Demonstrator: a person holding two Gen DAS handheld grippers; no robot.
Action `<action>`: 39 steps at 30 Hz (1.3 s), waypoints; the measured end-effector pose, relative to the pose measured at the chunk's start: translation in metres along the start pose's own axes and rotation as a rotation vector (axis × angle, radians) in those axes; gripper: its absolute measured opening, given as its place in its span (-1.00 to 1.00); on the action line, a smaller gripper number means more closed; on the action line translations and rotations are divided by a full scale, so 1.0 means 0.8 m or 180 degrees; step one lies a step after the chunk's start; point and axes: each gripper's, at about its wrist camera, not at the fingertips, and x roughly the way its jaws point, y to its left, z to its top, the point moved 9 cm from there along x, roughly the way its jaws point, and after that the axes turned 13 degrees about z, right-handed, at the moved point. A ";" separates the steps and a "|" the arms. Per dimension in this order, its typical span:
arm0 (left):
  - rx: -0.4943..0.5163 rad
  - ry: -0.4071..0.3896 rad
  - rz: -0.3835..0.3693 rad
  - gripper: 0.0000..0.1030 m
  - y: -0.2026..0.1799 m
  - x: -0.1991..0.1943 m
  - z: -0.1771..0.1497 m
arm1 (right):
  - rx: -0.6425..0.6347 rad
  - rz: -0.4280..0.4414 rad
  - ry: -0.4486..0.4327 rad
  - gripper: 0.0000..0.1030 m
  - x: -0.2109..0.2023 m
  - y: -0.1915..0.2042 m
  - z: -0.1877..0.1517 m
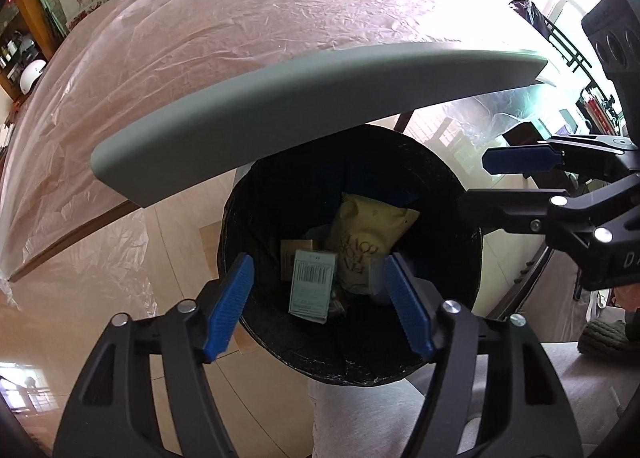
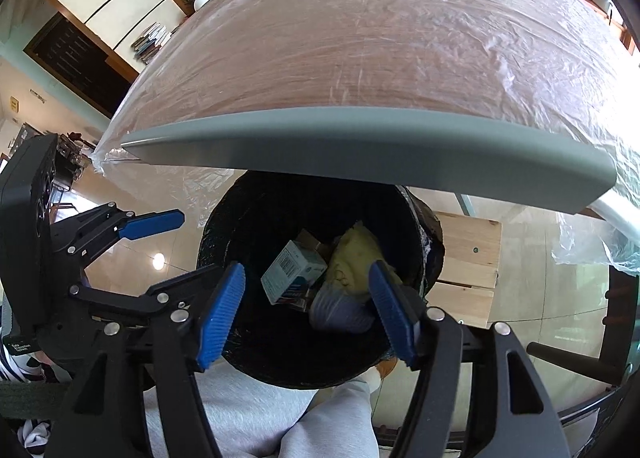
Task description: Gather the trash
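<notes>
A black trash bin (image 1: 248,226) (image 2: 224,242) stands on the floor below the table edge. Inside lie a yellow bag (image 1: 372,234) (image 2: 352,262), a white printed box (image 1: 312,282) (image 2: 294,272), a brown box (image 1: 294,250) and a pale crumpled cup (image 2: 340,310). My left gripper (image 1: 320,306) is open and empty above the bin's near rim. My right gripper (image 2: 306,310) is open and empty above the bin. Each gripper shows in the other's view: the right one (image 1: 500,186) at the right, the left one (image 2: 168,254) at the left.
A wooden table under clear plastic sheet (image 1: 240,38) (image 2: 380,38) has a grey edge guard (image 1: 320,98) (image 2: 360,146) overhanging the bin. A wooden stool (image 2: 468,258) stands right of the bin. The person's grey-trousered legs (image 2: 280,418) are below. Shelves (image 2: 152,38) line the far wall.
</notes>
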 end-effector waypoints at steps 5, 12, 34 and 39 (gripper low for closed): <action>0.0006 -0.0008 0.0027 0.50 -0.005 0.000 0.001 | 0.0052 0.0047 -0.0040 0.52 -0.005 -0.002 -0.001; -0.0124 0.0016 -0.0004 0.55 -0.006 -0.008 0.002 | 0.0044 0.0090 -0.0146 0.77 -0.019 0.002 0.000; -0.0768 -0.0995 0.0376 0.97 0.083 -0.130 0.094 | 0.0041 -0.0207 -0.1093 0.92 -0.155 -0.011 0.080; -0.0900 -0.1183 0.0767 0.97 0.174 -0.127 0.174 | 0.0006 -0.0464 -0.1577 0.92 -0.221 -0.057 0.187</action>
